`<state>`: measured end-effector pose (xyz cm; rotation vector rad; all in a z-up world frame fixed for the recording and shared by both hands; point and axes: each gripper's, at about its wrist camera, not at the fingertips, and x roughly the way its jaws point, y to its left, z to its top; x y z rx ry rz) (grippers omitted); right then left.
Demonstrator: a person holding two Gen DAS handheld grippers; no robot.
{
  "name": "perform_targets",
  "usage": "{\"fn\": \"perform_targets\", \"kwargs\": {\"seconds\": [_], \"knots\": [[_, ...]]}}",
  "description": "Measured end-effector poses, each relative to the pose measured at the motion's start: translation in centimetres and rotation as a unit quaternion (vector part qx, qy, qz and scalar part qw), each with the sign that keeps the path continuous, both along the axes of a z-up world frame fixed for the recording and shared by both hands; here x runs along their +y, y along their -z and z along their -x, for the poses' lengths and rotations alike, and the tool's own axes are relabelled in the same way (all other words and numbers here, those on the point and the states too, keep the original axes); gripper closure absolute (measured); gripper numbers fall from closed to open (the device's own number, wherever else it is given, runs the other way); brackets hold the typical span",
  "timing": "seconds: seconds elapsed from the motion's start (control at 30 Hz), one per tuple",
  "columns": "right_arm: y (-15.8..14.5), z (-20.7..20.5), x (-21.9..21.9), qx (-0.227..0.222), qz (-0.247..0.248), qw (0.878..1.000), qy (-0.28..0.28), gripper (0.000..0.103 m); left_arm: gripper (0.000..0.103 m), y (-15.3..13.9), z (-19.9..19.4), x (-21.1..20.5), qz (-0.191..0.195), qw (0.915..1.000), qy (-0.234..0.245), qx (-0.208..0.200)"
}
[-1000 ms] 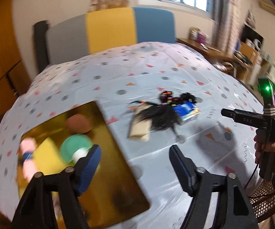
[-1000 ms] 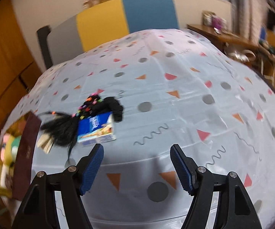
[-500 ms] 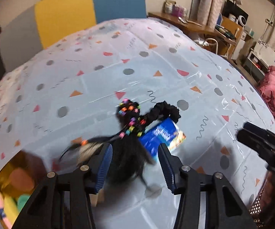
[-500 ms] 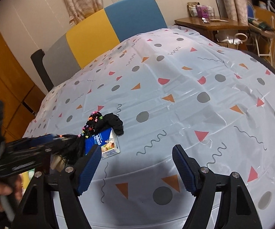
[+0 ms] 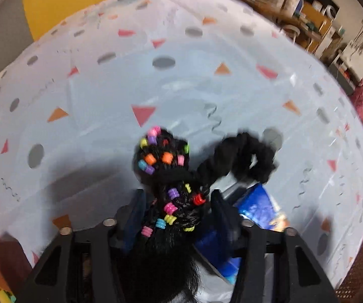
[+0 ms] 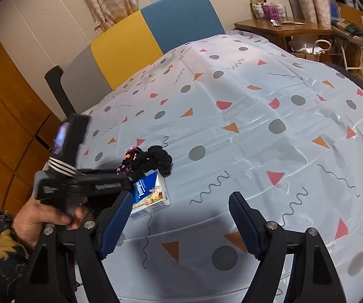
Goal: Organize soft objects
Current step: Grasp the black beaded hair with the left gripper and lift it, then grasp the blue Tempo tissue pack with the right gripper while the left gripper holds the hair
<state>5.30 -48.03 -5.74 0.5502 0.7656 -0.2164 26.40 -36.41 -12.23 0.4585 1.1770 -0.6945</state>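
Risk: beaded hairpiece on desk, touching tissue pack, sits between closing left hand-held gripper jaws; loose strands may slip or snag pack & scrunchie. Right hand-held gripper spread, empty, beside pack.

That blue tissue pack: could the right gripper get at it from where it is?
Probably yes. The right gripper is open just short of the tissue pack, though the left gripper and beaded hairpiece crowd its far side.
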Motion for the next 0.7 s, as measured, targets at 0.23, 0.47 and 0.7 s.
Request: {"fn": "perform_targets", "kwargs": {"seconds": [0.23,0.47,0.7], "knots": [[0.1,0.0,0.0,0.003,0.002,1.000,0.003,0.024,0.070,-1.8,1.9,1.7,0.032,0.9985,-0.003,-0.044],[0.9,-0.4,0.1,0.025,0.006,1.000,0.002,0.024,0.070,-6.3,5.2,5.3,0.090,0.9937,-0.023,-0.062],[1.9,-0.7,0.3,0.049,0.013,0.999,-0.001,0.024,0.070,-9.1,9.5,8.2,0.145,0.9871,-0.044,-0.053]]}}
